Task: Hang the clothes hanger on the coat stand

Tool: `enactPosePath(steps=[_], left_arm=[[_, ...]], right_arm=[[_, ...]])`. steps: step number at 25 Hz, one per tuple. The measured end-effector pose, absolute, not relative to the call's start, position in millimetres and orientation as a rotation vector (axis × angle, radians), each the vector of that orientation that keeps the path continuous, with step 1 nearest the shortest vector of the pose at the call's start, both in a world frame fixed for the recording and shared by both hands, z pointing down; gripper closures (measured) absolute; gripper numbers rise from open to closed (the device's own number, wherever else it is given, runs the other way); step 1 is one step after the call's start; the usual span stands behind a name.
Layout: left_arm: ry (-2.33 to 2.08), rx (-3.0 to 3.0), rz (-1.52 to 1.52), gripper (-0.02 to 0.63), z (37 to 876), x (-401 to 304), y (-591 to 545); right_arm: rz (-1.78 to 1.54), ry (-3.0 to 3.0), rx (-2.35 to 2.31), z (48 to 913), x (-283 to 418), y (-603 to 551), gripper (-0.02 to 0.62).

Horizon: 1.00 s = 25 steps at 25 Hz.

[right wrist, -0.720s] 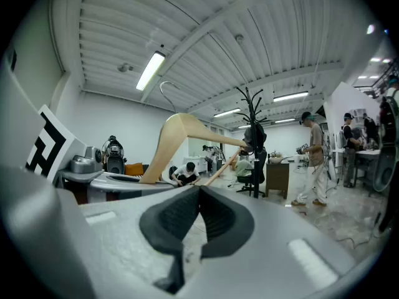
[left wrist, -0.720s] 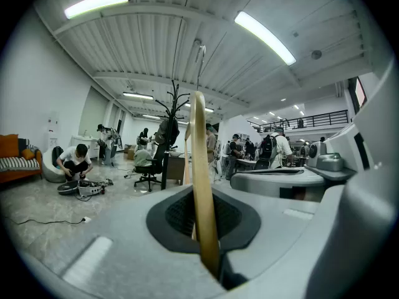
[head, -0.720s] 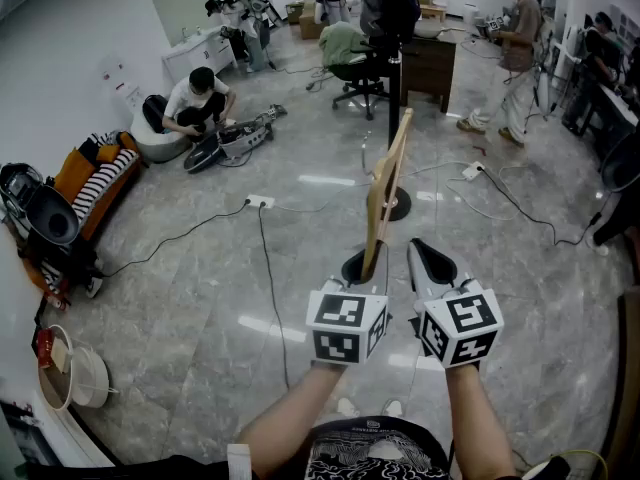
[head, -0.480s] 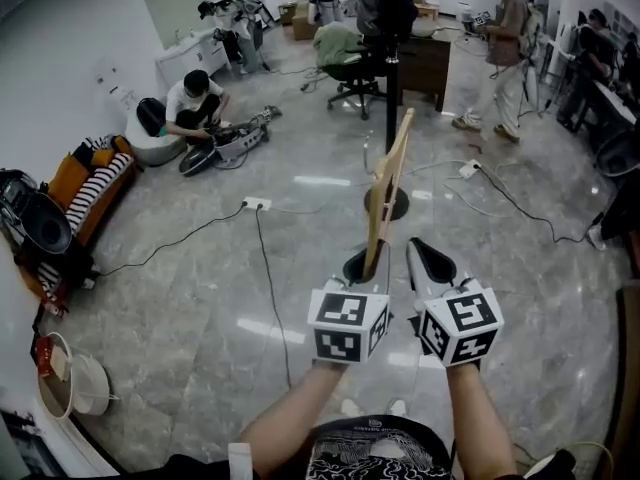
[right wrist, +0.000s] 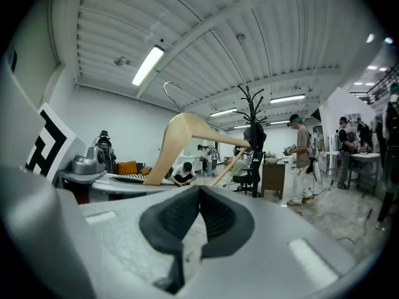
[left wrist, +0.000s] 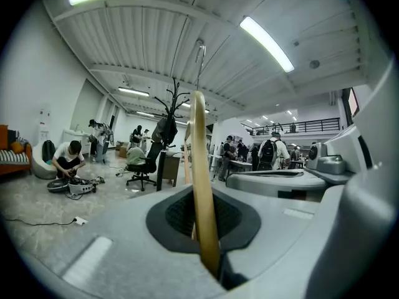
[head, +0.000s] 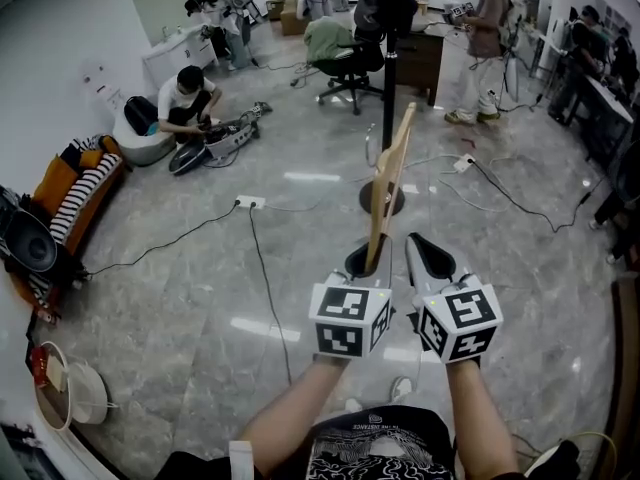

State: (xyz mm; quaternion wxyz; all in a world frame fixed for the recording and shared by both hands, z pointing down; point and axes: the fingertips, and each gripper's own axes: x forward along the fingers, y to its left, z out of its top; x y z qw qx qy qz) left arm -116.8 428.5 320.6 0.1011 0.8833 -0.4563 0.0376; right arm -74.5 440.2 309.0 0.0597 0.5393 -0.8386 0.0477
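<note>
Smooth wooden hanger [head: 388, 183], thin metal hook [left wrist: 199, 67], glossy polished floor [head: 190, 298]

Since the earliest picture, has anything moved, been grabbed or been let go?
Very little. The walking person in the background has stepped to the left, and the whole view has drifted slightly. Nothing was grabbed or let go: the left gripper still clamps the wooden hanger upright, the right gripper stays shut and empty beside it, and the coat stand remains ahead.

Hanger [head: 385, 188] stands up between the left gripper's [head: 362, 260] jaws, right gripper [head: 428, 258] just beside on its right; coat stand [head: 388, 88] ahead beyond the hanger, chair [head: 345, 66] left of the stand.
</note>
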Motion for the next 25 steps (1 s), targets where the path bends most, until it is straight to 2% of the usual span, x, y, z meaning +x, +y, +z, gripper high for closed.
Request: enactPosePath(steps=[11, 25], left_arm=[[-1.376, 2.6, 0.146, 0.6, 331, -98, 375], [-1.436, 2.579, 0.171, 0.6, 320, 8, 269]], right_arm=[[0.159, -2.583, 1.61, 318, -55, 386, 0.595], [0.163, -2.614, 1.542, 315, 50, 272, 0.595]])
